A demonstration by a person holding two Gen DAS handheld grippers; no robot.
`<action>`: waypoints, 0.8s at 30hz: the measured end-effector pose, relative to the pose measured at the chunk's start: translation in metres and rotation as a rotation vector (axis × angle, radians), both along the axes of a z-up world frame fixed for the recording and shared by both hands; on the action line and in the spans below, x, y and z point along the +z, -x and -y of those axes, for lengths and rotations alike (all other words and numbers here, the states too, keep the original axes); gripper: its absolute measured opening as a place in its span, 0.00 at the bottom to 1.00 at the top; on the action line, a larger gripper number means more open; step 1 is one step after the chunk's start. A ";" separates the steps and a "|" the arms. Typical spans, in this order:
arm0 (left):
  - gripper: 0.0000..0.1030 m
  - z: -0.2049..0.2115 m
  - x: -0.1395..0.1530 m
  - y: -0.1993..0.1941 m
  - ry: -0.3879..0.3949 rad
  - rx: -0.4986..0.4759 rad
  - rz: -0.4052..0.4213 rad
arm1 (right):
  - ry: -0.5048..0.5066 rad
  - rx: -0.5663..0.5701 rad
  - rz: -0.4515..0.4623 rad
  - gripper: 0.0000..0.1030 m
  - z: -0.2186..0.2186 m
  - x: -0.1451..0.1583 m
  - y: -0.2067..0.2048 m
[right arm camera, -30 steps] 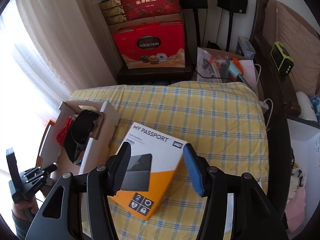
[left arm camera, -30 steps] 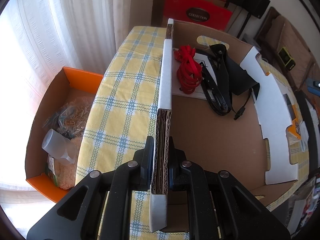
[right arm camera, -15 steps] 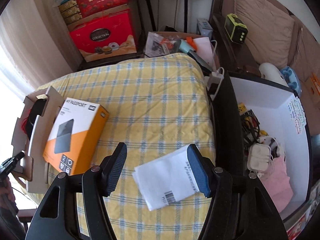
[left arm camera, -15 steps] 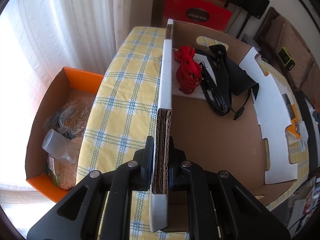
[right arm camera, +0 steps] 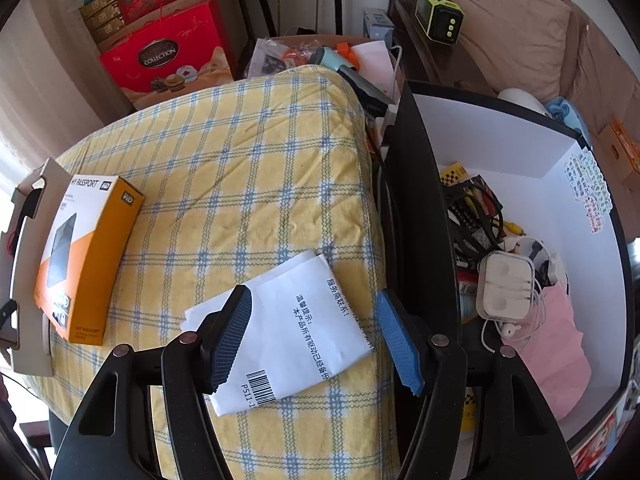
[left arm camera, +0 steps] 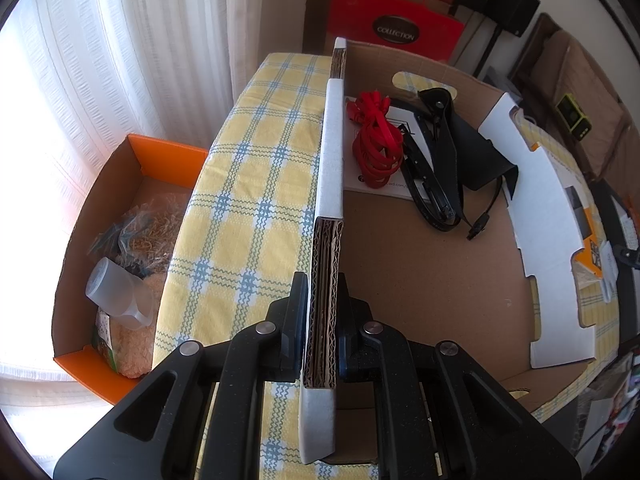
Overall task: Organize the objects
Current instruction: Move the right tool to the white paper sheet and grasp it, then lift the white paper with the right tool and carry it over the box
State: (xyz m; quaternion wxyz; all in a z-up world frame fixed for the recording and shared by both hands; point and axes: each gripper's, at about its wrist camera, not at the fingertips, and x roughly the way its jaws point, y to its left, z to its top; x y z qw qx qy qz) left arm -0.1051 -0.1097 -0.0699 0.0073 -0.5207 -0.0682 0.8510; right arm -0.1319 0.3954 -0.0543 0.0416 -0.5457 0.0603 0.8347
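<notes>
My left gripper (left arm camera: 322, 308) is shut on the near wall of an open cardboard box (left arm camera: 412, 264) that stands on the yellow checked tablecloth (left arm camera: 256, 168). The box holds a red cable bundle (left arm camera: 374, 140), a black strap and pouch (left arm camera: 444, 160) and a white leaflet (left arm camera: 356, 152). My right gripper (right arm camera: 316, 332) is open and hangs just above a white folded paper with a barcode (right arm camera: 288, 324) near the table's right edge. An orange and white hard-drive box (right arm camera: 86, 252) lies on the cloth beside the cardboard box (right arm camera: 28, 264).
An orange box (left arm camera: 120, 248) with bags and a plastic cup stands on the floor left of the table. A black and white bin (right arm camera: 560, 184) with cables, earphones and a pink bag stands right of the table. Red gift boxes (right arm camera: 164, 56) stand behind it.
My right gripper has swung from above the hard-drive box to the right and lowered over the white paper. The left gripper has kept its hold on the box wall.
</notes>
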 end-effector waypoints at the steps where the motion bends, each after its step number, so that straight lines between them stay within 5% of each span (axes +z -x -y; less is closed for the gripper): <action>1: 0.10 0.000 0.000 0.000 0.000 0.000 0.000 | -0.001 -0.002 0.006 0.64 -0.001 -0.002 0.001; 6: 0.10 0.000 -0.001 0.000 0.002 0.000 0.000 | -0.009 0.005 0.029 0.57 -0.001 -0.014 0.000; 15: 0.10 0.000 -0.001 0.000 0.006 0.001 0.001 | 0.006 0.019 0.016 0.12 -0.004 -0.009 -0.007; 24: 0.11 0.001 -0.001 0.000 0.006 0.001 0.001 | 0.201 0.055 -0.011 0.09 0.003 0.008 -0.017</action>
